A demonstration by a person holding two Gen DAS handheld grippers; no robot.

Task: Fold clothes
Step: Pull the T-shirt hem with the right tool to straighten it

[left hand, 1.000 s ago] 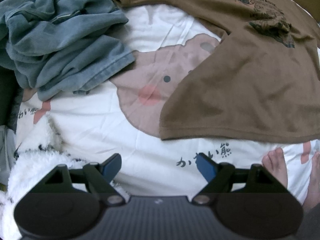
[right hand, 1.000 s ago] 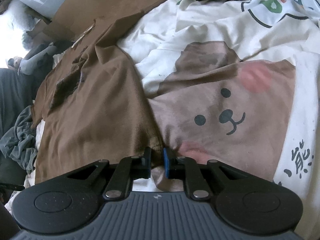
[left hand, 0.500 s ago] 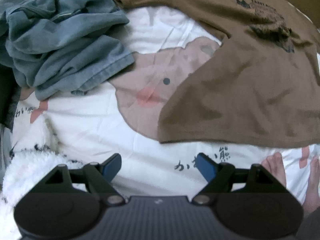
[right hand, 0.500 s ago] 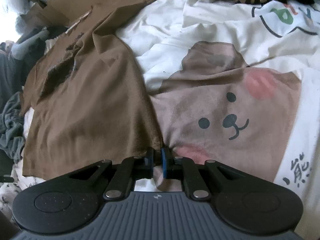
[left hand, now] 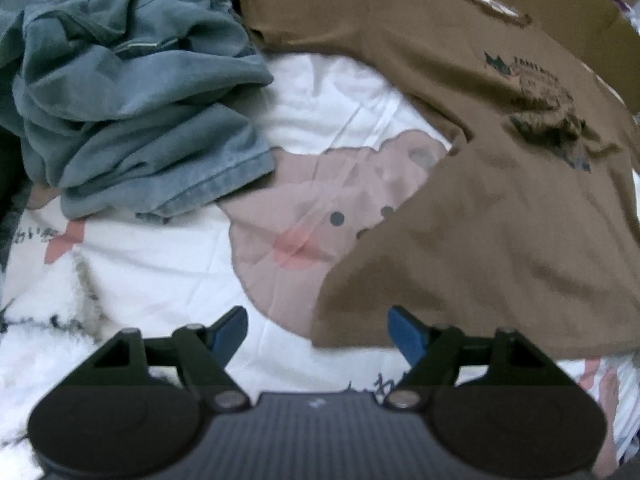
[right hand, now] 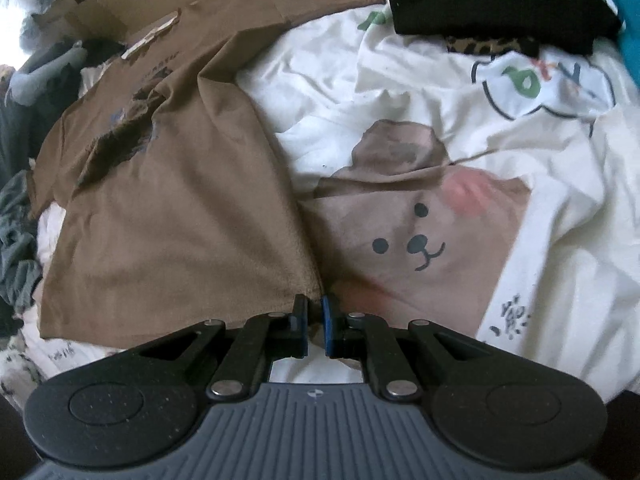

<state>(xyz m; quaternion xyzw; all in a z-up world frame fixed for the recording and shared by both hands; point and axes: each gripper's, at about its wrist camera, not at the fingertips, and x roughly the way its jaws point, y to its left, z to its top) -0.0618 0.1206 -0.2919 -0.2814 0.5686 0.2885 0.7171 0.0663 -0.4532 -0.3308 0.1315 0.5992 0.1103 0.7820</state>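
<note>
Right gripper (right hand: 314, 310) pinches brown T-shirt (right hand: 176, 216) hem corner, collar away.

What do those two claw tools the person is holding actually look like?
Both match: the left gripper and right gripper have black jointed linkage arms with silver rivets, blue pads on the fingertips, round black discs either side, and a grey ribbed body bearing a tiny white logo.

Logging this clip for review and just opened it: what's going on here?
A person with two handheld grippers is working on a brown T-shirt spread over a bear-print bedsheet. The right gripper is shut on the shirt's bottom corner. The left gripper is open, holds nothing, and sits just short of the opposite hem corner. A crumpled blue garment lies in a heap to the left. No fold has been made in the brown shirt yet.
</note>
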